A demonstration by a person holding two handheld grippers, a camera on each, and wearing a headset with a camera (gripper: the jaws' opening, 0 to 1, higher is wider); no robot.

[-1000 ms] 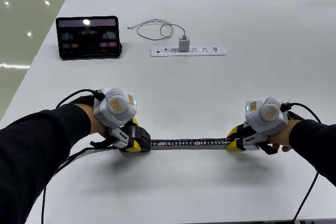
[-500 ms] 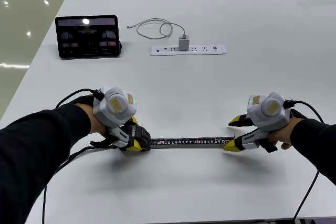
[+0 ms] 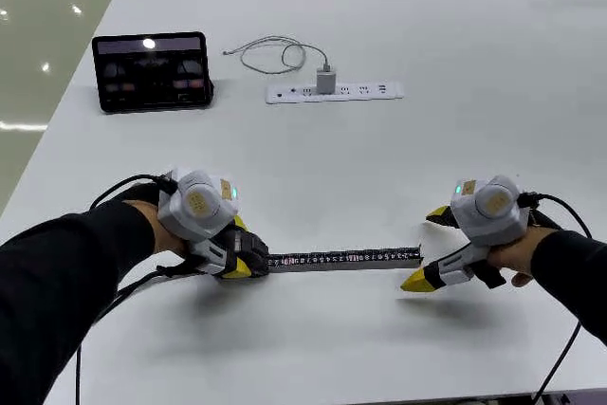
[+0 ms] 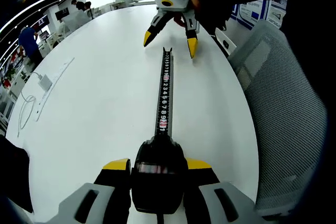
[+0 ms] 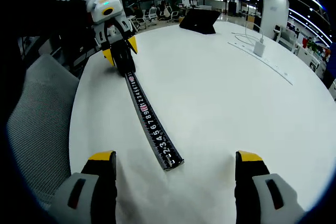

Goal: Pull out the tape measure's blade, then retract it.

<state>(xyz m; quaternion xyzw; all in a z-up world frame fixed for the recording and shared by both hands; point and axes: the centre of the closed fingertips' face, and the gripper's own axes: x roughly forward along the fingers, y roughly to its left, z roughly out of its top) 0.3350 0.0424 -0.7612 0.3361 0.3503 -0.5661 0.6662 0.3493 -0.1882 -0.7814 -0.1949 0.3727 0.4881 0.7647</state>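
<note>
— What's worn on the arms?
— Plain black long sleeves (image 3: 66, 272) on both arms, down to the wrists.
— And the tongs?
— The left tongs (image 3: 242, 258) and right tongs (image 3: 425, 249) match. Each has a rounded pale-grey housing (image 3: 493, 220) with a tan round disc (image 3: 198, 202) on top and black parts beneath. A small green light (image 3: 462, 188) sits at 10 o'clock of the right disc and at 2 o'clock of the left one.
— Jaw colours?
— Grey, with yellow tips (image 3: 414, 283). In the right gripper view, the 2 grey bodies show dark slots (image 5: 79, 195).
— Cables?
— 1 black cable (image 3: 123, 184) leaves each housing, from 10 o'clock on the left and from 3 o'clock on the right.
</note>
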